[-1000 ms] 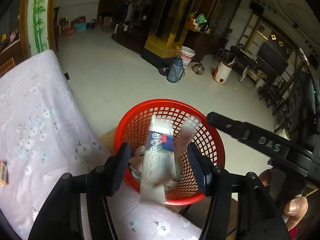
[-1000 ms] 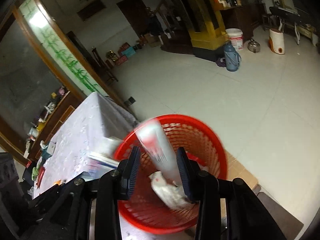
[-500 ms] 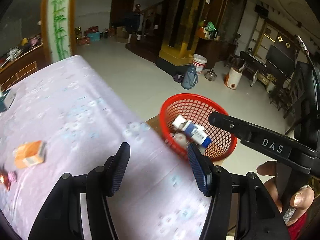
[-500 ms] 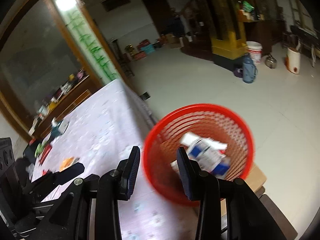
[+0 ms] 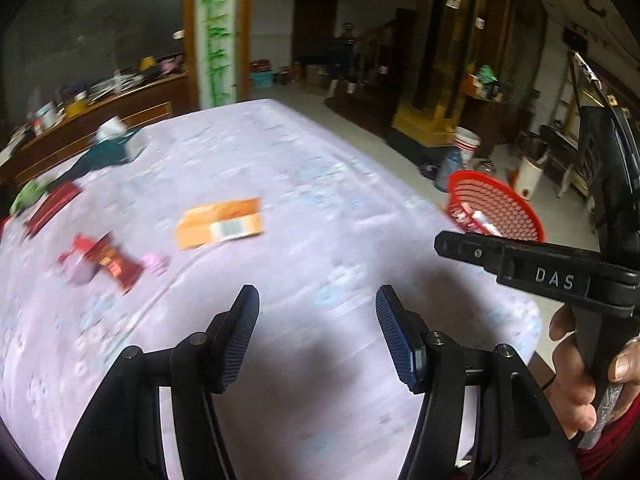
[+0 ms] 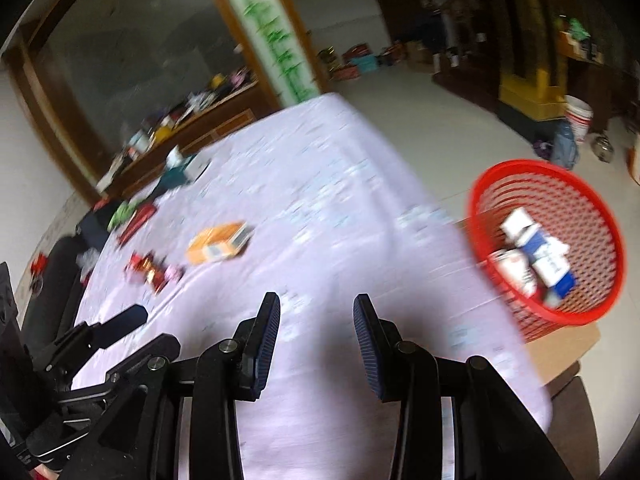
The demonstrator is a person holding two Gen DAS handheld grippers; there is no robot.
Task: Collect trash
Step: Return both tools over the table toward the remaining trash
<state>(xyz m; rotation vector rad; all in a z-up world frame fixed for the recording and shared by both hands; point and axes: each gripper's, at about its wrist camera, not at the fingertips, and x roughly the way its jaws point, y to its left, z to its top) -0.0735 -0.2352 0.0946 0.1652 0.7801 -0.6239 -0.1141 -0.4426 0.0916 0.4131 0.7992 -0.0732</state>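
Orange carton (image 5: 220, 227) flat mid-bench (image 5: 312, 184) — likely light, crushable; pinch across narrow sides. Red wrapper (image 5: 105, 261) just beside, crinkly. Red basket (image 6: 548, 240) off bench edge. Left gripper (image 5: 316, 334) wide, empty — right gripper (image 6: 316, 340) narrower, empty.

Home living room: cloth-covered table (image 5: 320, 184), tiled floor (image 6: 432, 136), wooden cabinets (image 5: 120, 108), thermos (image 6: 564, 148).

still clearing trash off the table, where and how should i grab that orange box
The orange box lies flat on the tablecloth, apart from the other litter. Probably best to come from above and set the jaws across its two long edges, the narrower span.
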